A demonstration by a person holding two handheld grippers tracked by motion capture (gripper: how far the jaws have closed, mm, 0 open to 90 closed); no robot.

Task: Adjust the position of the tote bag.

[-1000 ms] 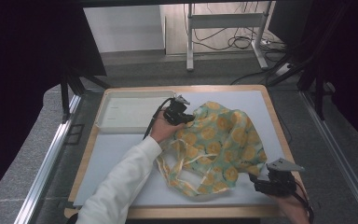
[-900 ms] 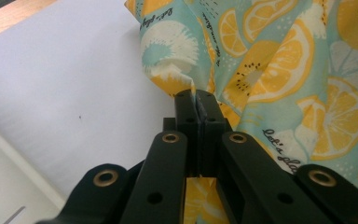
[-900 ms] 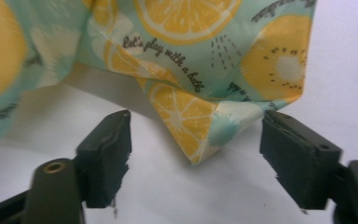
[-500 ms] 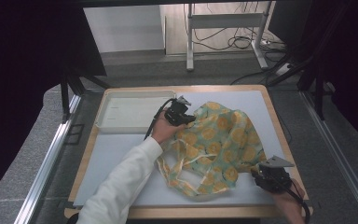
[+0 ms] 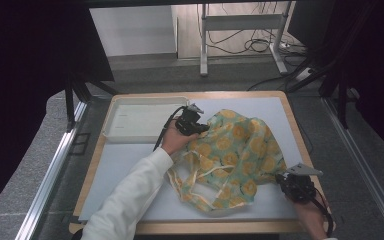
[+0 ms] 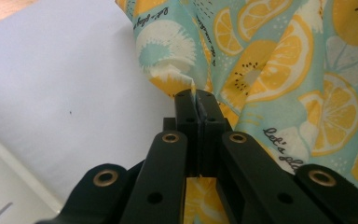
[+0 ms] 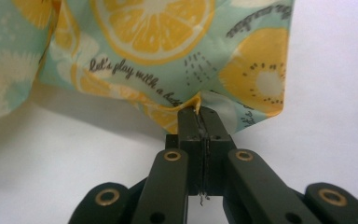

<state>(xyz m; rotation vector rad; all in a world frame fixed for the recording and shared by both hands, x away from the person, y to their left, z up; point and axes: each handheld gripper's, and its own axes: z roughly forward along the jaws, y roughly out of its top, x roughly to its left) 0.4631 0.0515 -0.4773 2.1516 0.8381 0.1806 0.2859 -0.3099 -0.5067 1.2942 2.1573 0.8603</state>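
Note:
A crumpled cloth bag [image 5: 235, 155] printed with lemon and kiwi slices on pale green lies on the white mat [image 5: 130, 170], its cream handles toward the front. At the bag's far left edge, my left gripper [image 5: 200, 129] is shut on a fold of the fabric [image 6: 270, 70]; the jaws pinch the cloth edge at my left gripper [image 6: 196, 95]. By the front right corner, my right gripper [image 5: 282, 177] has just closed its jaws on the bag's near edge [image 7: 168, 51], and the fabric is pinched at my right gripper [image 7: 198, 112].
A shallow white tray [image 5: 125, 117] stands at the mat's back left, just left of the left gripper. The wooden table rim [image 5: 300, 135] runs close behind the right hand. A metal stand and cables [image 5: 240, 30] lie on the floor beyond the table.
My right gripper moved slightly in toward the bag's front right corner and closed on its edge. The left gripper and the bag stayed where they were.

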